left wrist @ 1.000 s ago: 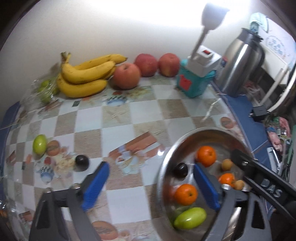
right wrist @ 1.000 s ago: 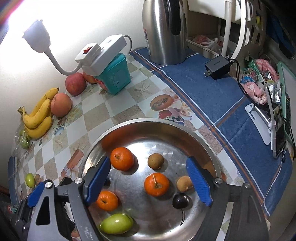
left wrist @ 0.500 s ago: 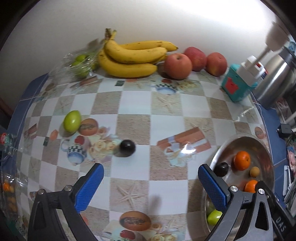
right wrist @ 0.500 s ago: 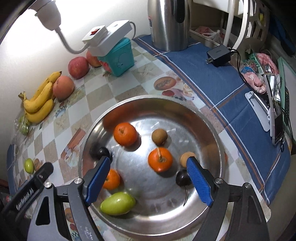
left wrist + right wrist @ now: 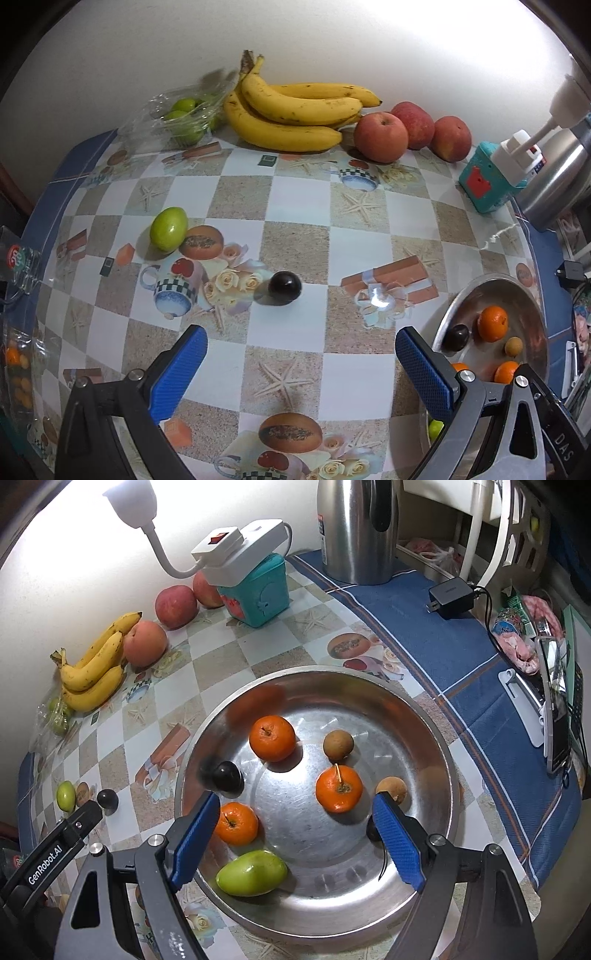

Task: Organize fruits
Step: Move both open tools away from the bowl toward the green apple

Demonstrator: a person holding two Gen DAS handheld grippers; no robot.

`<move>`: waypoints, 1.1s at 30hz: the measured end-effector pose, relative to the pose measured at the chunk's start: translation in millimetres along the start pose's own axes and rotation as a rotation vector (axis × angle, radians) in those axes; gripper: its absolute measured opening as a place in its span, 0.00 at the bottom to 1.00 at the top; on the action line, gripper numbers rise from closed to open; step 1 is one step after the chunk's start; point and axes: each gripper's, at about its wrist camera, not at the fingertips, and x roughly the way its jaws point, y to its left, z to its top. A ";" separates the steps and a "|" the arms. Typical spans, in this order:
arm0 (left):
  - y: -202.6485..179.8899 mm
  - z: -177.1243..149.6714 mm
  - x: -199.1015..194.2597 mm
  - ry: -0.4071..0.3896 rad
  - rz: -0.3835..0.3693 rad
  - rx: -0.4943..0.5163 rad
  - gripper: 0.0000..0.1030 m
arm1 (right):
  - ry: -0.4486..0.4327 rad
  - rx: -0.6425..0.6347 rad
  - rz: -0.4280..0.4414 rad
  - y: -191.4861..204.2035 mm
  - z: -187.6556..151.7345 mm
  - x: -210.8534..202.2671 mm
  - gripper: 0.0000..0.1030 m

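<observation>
steel bowl holds 3 oranges, 2 small brown fruits, a green mango & 2 dark plums. on the checked cloth: loose dark plum & green fruit, w/ bananas, apples by the wall. left gripper released wide, empty, over cloth near the plum; right gripper just opened a bit more, empty, over bowl.
</observation>
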 end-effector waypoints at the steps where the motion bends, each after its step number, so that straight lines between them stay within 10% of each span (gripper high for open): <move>1: 1.2 -0.4 0.0 0.000 0.006 -0.002 1.00 | 0.000 -0.001 -0.002 0.3 -0.1 0.5 0.97; 33: 57.4 11.0 -14.7 -0.053 0.146 0.056 1.00 | 0.010 -0.097 0.030 38.2 -6.7 4.7 1.00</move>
